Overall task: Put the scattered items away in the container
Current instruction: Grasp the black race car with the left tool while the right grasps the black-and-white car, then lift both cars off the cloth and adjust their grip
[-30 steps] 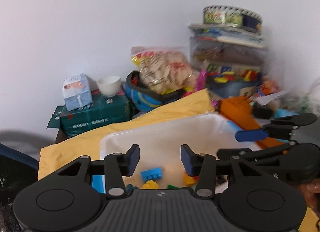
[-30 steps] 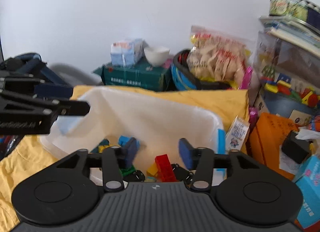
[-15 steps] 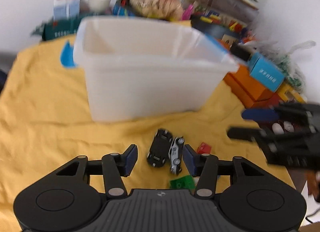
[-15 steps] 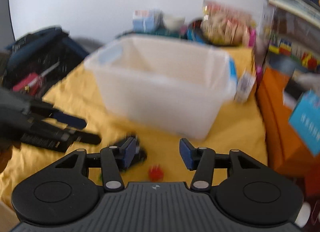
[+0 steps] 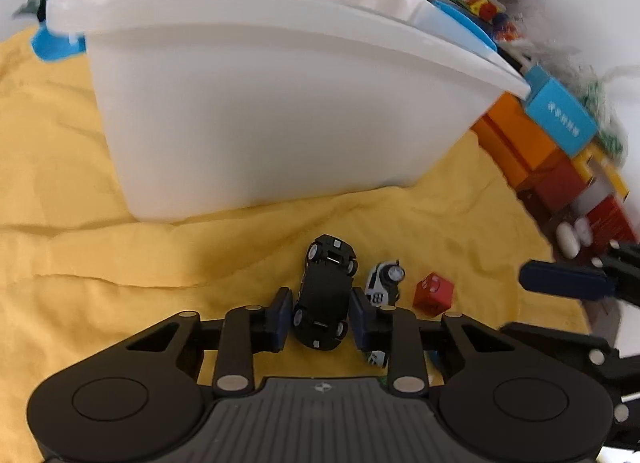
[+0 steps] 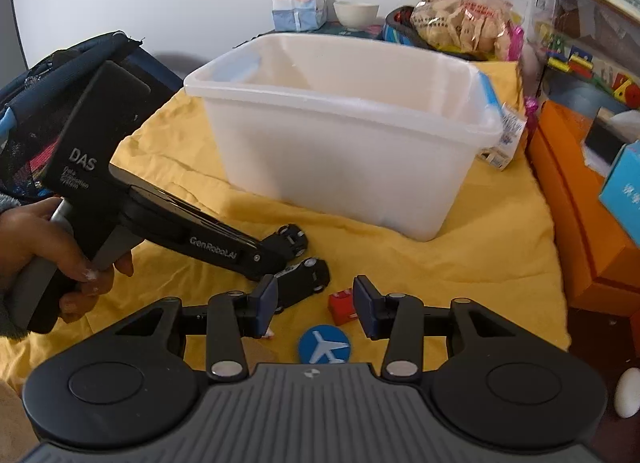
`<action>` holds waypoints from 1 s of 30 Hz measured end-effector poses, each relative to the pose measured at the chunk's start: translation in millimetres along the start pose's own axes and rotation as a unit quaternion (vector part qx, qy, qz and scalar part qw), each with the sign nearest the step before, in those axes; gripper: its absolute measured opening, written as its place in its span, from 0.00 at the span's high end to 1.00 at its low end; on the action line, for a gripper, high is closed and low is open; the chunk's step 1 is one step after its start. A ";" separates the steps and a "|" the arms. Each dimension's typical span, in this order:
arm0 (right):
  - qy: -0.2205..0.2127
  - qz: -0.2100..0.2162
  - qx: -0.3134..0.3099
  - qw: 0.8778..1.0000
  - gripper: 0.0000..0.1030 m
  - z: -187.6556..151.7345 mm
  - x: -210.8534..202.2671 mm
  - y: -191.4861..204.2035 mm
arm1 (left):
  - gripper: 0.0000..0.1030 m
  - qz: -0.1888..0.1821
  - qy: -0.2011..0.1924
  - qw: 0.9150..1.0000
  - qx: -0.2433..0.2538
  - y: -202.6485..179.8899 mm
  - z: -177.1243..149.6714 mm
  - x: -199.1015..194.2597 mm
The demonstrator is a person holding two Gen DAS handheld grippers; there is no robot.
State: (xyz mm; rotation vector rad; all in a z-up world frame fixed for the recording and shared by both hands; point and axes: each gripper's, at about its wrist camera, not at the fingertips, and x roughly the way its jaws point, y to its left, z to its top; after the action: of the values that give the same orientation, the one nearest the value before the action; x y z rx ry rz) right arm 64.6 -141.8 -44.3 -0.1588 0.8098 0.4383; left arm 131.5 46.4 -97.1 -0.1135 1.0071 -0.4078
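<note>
A white plastic bin (image 5: 260,103) stands on a yellow cloth (image 5: 60,203); it also shows in the right wrist view (image 6: 340,135). My left gripper (image 5: 322,317) is open, its jaws on either side of an upturned black toy car (image 5: 326,295), close to its sides. A white toy car (image 5: 382,285) and a red brick (image 5: 434,291) lie just right of it. My right gripper (image 6: 316,301) is open and empty, low above the red brick (image 6: 342,305). Two black cars (image 6: 304,275) lie by the left gripper's tip in that view.
A round blue airplane badge (image 6: 323,349) lies near my right gripper. Orange boxes (image 6: 580,203) and a blue box (image 5: 560,119) stand at the right. A snack bag (image 6: 464,23), a cup (image 6: 356,12) and cartons sit behind the bin. A dark bag (image 6: 48,103) is at the left.
Both grippers came down from over the bin to the cloth in front of it. My left gripper moved in around the black car. My right gripper dropped toward the red brick.
</note>
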 end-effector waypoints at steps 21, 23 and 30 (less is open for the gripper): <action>0.042 -0.036 0.066 0.996 0.84 2.8 44.8 -11.6 | 0.70 0.038 -0.028 0.999 -0.017 23.2 -15.6 -34.1; 0.034 -0.033 0.074 0.996 0.84 0.0 33.1 -17.7 | 0.69 0.026 -0.012 0.999 -0.025 23.0 -10.6 -20.5; 0.033 0.004 0.114 0.993 0.84 -12.1 -4.2 -25.7 | 0.80 0.018 -0.015 1.000 -0.021 11.0 -4.9 -1.0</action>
State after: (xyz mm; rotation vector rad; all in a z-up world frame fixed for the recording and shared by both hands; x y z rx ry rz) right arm 65.3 -169.9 -50.2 0.0427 0.9190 0.3464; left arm 130.0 57.3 -101.9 -0.1395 0.9880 -0.3513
